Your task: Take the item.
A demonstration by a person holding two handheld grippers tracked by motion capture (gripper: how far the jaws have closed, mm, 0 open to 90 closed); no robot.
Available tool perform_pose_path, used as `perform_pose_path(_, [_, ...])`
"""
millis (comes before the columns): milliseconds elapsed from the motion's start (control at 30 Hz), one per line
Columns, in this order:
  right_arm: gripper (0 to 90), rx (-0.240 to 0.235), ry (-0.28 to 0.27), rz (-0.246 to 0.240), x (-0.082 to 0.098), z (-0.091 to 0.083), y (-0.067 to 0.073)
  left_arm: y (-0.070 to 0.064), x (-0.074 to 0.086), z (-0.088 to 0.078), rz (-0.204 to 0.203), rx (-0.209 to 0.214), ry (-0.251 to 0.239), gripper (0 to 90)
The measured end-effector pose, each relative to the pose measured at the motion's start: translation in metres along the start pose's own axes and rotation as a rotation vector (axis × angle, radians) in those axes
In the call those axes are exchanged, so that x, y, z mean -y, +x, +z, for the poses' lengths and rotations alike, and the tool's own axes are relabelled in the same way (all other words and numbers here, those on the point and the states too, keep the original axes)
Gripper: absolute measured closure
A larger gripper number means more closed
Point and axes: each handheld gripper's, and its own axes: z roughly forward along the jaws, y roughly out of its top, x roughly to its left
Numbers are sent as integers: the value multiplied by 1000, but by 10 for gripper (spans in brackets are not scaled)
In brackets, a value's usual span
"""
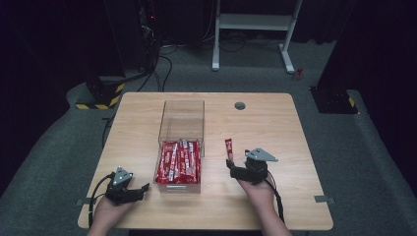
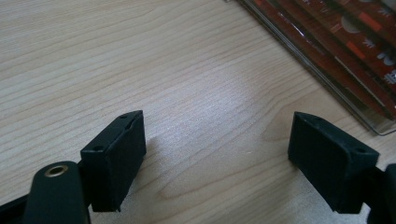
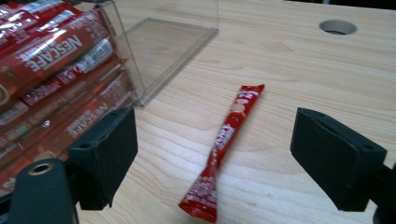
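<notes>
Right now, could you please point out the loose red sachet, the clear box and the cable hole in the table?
loose red sachet (image 3: 227, 135), right gripper view, mid-length of the stick.
clear box (image 1: 183, 114), high view, empty far section's wall.
cable hole (image 1: 240, 105), high view, its centre.

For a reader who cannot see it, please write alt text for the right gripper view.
A single red Nescafe stick sachet lies on the wooden table between the open black jaws of the right gripper. At the left stands a clear plastic box, its near half packed with more red sachets and its far half empty. A round hole is in the tabletop behind.
</notes>
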Motion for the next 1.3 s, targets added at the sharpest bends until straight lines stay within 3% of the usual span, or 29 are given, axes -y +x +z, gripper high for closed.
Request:
perform_pose_path(700, [141,92,60,32,29,-32,-40,0,0,0,5,0,2,192])
perform_pose_path(1167, [141,175,114,52,62,-66,-79,0,0,0,4,1,2,192])
perform_pose_path(1300, [144,204,165,67,76,-80,-91,0,0,0,4,0,2,192])
